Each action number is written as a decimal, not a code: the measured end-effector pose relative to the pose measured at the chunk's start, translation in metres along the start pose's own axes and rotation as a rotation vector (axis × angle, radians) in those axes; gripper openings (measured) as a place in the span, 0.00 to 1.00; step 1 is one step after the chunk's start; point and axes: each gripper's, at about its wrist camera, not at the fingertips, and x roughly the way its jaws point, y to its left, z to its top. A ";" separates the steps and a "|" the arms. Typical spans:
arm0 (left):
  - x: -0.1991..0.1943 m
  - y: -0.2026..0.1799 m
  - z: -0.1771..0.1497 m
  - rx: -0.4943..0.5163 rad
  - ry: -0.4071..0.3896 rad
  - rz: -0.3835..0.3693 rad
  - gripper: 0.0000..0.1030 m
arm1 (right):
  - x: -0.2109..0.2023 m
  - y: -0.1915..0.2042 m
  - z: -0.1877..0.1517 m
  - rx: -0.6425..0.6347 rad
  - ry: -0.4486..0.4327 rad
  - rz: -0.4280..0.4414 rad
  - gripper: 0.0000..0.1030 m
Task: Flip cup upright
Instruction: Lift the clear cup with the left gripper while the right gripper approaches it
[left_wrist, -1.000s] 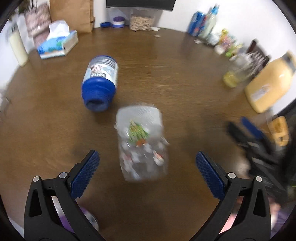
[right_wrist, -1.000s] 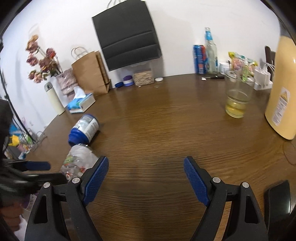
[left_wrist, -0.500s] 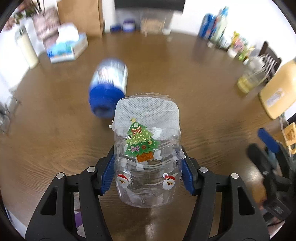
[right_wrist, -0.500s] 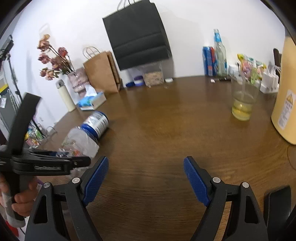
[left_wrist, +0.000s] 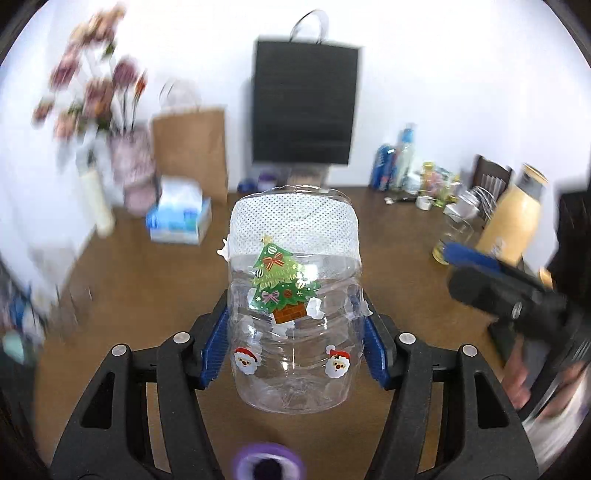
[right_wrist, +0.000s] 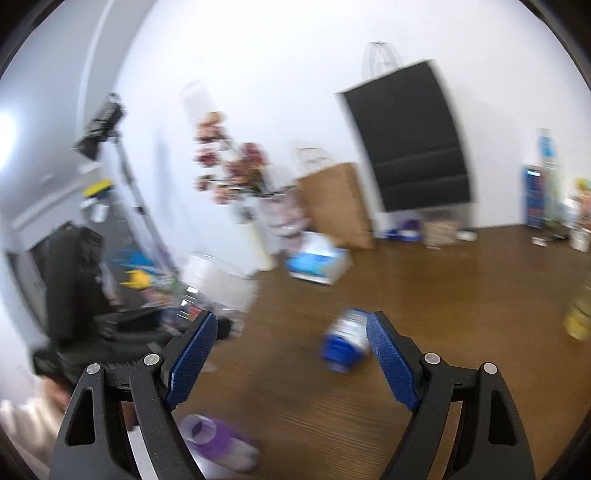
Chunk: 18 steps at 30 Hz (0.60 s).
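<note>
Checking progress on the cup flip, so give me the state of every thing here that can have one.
clear cup: gripped and held above the table, open end up.
left gripper: shut on the clear cup.
right gripper: open, holding nothing.
blue cup: lying on its side on the table.
purple cup: lying on its side.
glass: upright, some yellow liquid in it.

I see a brown table (left_wrist: 399, 229) with a tissue box (left_wrist: 180, 221), brown bag (left_wrist: 192, 158) and black bag (left_wrist: 304, 103) at the back, a yellow jug (left_wrist: 511, 221) right, a blue jar (right_wrist: 345, 341) lying down.
</note>
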 end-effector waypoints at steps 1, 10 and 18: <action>-0.004 0.005 0.000 0.014 -0.028 0.021 0.56 | 0.009 0.014 0.005 0.002 0.015 0.044 0.85; -0.019 0.070 -0.018 0.007 -0.133 -0.028 0.56 | 0.142 0.065 0.024 0.242 0.235 0.356 0.85; -0.034 0.120 -0.036 -0.045 -0.188 -0.109 0.57 | 0.179 0.092 0.012 0.317 0.247 0.419 0.64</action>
